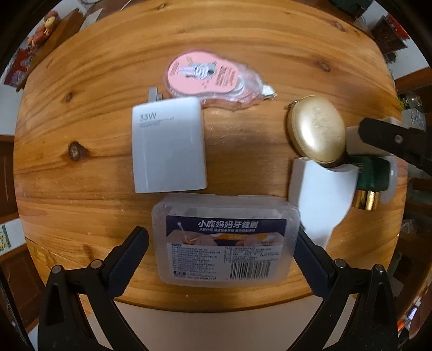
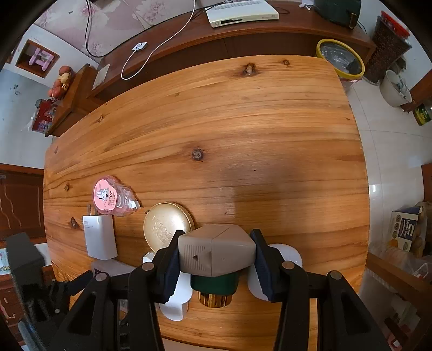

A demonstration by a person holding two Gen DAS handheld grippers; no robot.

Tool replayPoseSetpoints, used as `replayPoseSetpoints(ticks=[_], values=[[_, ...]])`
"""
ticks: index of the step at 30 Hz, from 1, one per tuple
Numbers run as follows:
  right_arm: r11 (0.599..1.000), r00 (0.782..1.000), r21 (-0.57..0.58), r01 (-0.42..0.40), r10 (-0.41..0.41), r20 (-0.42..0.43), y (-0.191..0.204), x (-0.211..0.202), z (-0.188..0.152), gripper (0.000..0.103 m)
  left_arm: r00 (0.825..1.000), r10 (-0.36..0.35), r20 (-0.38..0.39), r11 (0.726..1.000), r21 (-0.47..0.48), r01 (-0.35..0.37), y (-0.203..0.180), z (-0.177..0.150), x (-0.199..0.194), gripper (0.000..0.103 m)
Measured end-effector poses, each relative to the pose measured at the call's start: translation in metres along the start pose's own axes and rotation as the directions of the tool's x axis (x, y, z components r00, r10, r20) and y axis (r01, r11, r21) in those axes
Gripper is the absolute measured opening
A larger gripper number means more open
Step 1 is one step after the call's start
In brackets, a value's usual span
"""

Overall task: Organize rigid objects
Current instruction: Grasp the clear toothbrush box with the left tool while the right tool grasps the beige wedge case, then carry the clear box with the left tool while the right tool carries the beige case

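Note:
My left gripper [image 1: 221, 251] is open around a clear plastic floss-pick box [image 1: 225, 241] with a dark label at the table's near edge; a gap shows at its left finger. A white 33W charger [image 1: 168, 144] lies beyond it, a pink correction tape [image 1: 208, 78] farther back. A gold round compact [image 1: 317, 132] leans at the right. My right gripper [image 2: 217, 259] is shut on a beige angular plug-like block [image 2: 216, 249], held above a green bottle with gold cap [image 2: 214, 286] and white pieces [image 2: 175, 299]. The compact [image 2: 167, 228], charger [image 2: 100, 237] and tape [image 2: 112, 198] show there too.
The wooden table [image 2: 243, 135] stretches far beyond the objects. A brown sideboard with a white device [image 2: 241, 13] and cable runs behind it. A yellow-rimmed bin [image 2: 340, 59] stands off the far right corner. The other gripper's black finger [image 1: 391, 140] enters at the right.

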State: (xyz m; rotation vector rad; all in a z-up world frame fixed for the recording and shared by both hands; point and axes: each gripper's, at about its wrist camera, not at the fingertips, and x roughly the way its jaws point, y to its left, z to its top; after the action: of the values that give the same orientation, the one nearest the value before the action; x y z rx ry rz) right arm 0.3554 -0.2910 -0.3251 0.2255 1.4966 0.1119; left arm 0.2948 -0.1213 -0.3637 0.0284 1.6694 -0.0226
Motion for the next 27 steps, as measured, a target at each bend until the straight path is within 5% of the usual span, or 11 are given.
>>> replayPoseSetpoints(ticks=[14, 27], values=[[1.000, 0.999, -0.024, -0.008, 0.009, 0.033, 0.013, -0.019, -0.003, 0.049, 0.999, -0.015, 0.043, 0.997, -0.070, 0.018, 0.036, -0.011, -0.004, 0.094], [0.996, 0.988, -0.034, -0.082, 0.086, 0.129, 0.030, -0.081, -0.039, 0.049, 0.981, -0.064, 0.185, 0.998, 0.020, 0.061, 0.069, -0.061, -0.097, 0.094]])
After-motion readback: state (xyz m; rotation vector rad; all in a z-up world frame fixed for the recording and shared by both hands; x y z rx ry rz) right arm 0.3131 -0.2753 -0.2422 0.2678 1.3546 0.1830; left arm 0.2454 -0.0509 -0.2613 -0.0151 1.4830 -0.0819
